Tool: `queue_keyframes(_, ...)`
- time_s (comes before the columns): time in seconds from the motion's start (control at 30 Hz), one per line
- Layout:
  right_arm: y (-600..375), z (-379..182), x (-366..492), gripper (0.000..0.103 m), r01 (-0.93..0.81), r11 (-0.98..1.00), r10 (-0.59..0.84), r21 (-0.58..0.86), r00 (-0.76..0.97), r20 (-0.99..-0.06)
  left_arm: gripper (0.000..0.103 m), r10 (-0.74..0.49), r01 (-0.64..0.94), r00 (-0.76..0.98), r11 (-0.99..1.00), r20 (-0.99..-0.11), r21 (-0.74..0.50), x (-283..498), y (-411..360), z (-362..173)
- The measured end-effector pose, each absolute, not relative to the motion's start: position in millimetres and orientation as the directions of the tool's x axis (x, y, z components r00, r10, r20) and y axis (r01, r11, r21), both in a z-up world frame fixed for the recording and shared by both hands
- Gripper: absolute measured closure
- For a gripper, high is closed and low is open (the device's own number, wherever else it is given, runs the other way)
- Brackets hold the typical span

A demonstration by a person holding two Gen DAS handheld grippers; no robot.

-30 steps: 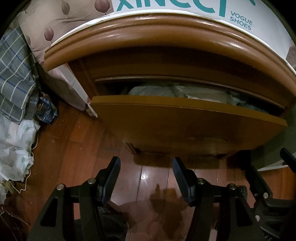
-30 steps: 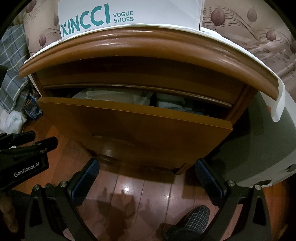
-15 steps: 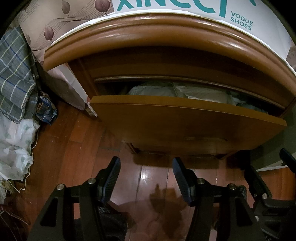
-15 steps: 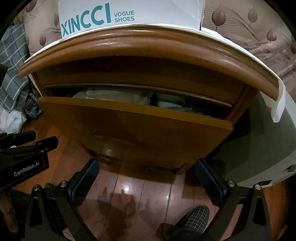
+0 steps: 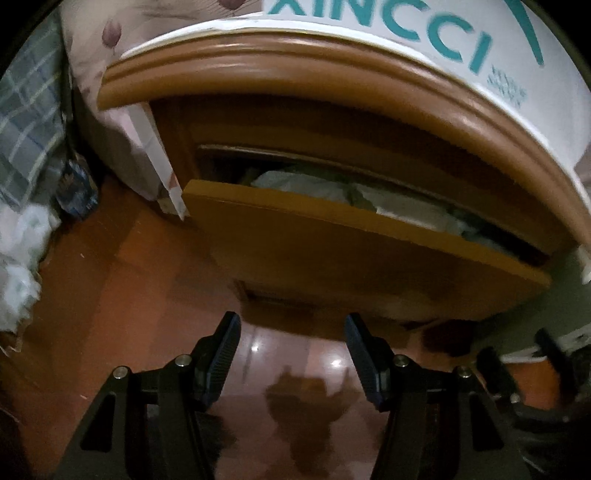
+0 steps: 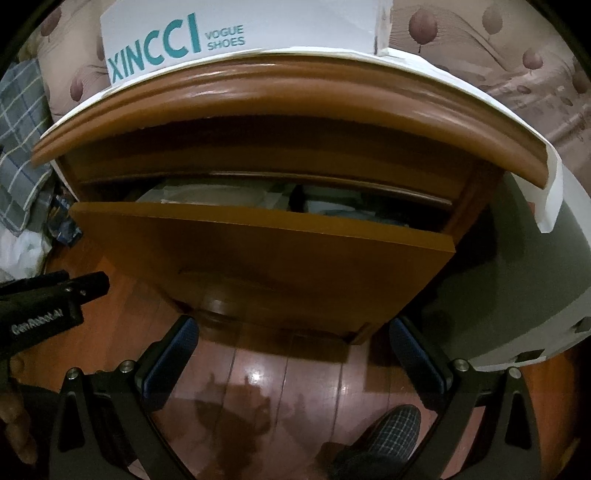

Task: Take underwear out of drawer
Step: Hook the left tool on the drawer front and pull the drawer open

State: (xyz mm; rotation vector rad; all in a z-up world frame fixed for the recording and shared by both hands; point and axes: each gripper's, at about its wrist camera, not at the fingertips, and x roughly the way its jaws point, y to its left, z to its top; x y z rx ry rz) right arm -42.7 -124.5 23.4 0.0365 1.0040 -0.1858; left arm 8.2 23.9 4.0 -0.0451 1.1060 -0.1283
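A wooden nightstand has its drawer (image 5: 369, 254) pulled partly open; the drawer front also shows in the right wrist view (image 6: 266, 258). Pale folded cloth (image 5: 306, 182) lies inside, with darker cloth (image 6: 343, 216) on the right; I cannot tell which piece is underwear. My left gripper (image 5: 291, 334) is open and empty, low in front of the drawer above the floor. My right gripper (image 6: 293, 339) is open wide and empty, below the drawer front. The left gripper also shows at the left edge of the right wrist view (image 6: 70, 291).
A white XINCCI shoe box (image 6: 236, 29) stands on the nightstand top. Plaid cloth (image 5: 26, 125) and white bags (image 5: 18, 273) lie on the floor at the left. A grey-white box (image 6: 524, 295) stands at the right. A slippered foot (image 6: 391, 432) is on the wooden floor.
The left gripper has swung left and closer, so the drawer now sits right of centre and blurred. The right gripper has barely moved.
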Motion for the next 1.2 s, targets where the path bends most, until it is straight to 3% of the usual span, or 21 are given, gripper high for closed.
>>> queue_keyframes(0.23, -137.5, 23.2, -44.3, 0.001, 0.22, 0.975, -0.133, -0.021, 0.508, -0.851, 0.043, -0.368, -0.036, 0.386, 0.91, -0.846, -0.412, 18.7, 54.6, 0.2)
queue_keyframes(0.33, -143.6, 23.1, -45.1, 0.001, 0.246, 0.969, -0.126, 0.0, 0.497, -0.858, 0.035, -0.383, -0.083, 0.395, 0.89, -0.835, -0.448, 20.6, 64.6, -1.7)
queue_keyframes(0.5, -145.5, 25.7, -45.8, 0.001, 0.258, 0.966, -0.135, -0.004, 0.492, -0.86, 0.034, -0.466, -0.163, 0.365, 0.82, -0.806, -0.549, 28.9, 81.7, -13.9)
queue_keyframes(0.73, -156.9, 30.9, -43.3, 0.001, 0.306, 0.952, -0.149, 0.006, 0.48, -0.864, 0.025, -0.504, -0.229, 0.415, 0.748, -0.757, -0.623, 37.7, 97.8, -9.1)
queue_keyframes(0.97, -168.2, 34.1, -45.5, 0.001, 0.343, 0.938, -0.135, 0.042, 0.474, -0.87, 0.024, -0.585, -0.282, 0.42, 0.642, -0.693, -0.713, 55.3, 95.3, -20.2)
queue_keyframes(1.2, -170.3, 35.9, -47.5, 0.001, 0.341, 0.938, -0.12, 0.056, 0.474, -0.872, 0.024, -0.585, -0.353, 0.429, 0.593, -0.689, -0.723, 62.4, 92.5, -39.8)
